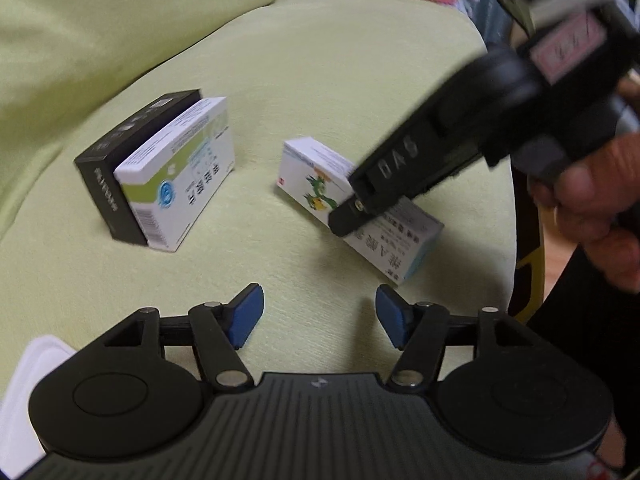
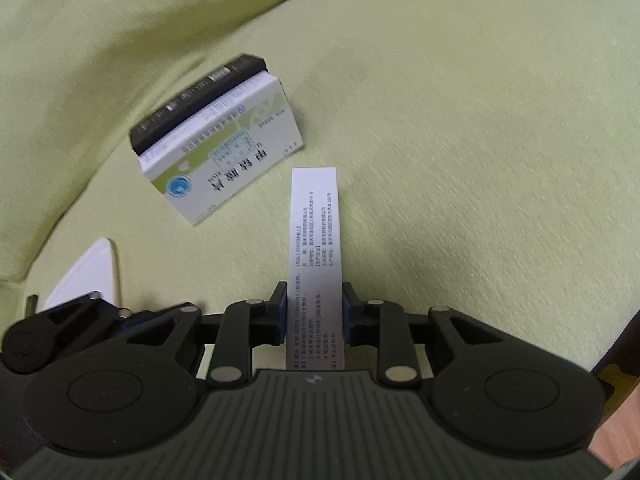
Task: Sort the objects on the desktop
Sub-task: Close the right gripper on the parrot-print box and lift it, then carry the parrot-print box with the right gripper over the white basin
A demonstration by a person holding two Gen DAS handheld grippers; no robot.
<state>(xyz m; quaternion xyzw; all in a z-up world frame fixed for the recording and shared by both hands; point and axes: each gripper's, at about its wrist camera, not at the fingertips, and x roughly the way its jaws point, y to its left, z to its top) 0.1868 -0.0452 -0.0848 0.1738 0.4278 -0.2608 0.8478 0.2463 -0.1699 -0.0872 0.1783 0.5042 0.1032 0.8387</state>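
Your right gripper point(image 2: 314, 312) clamped on dragon-print medicine box point(image 1: 320, 184), frame centre, probably heading for stack: green-white medicine box point(image 1: 180, 172) leaning on black box point(image 1: 120, 152), centre left. Left gripper point(image 1: 319, 316) wide apart, holding nothing.

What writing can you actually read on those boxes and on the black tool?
"DAS": raised letters on the right gripper, seen from the left wrist camera.
"255": in small print on the held white box; the rest is too small.
Green-and-white box: large Chinese characters, blurred, unreadable.
Black box: white side lettering, blurred.
Left gripper: none.
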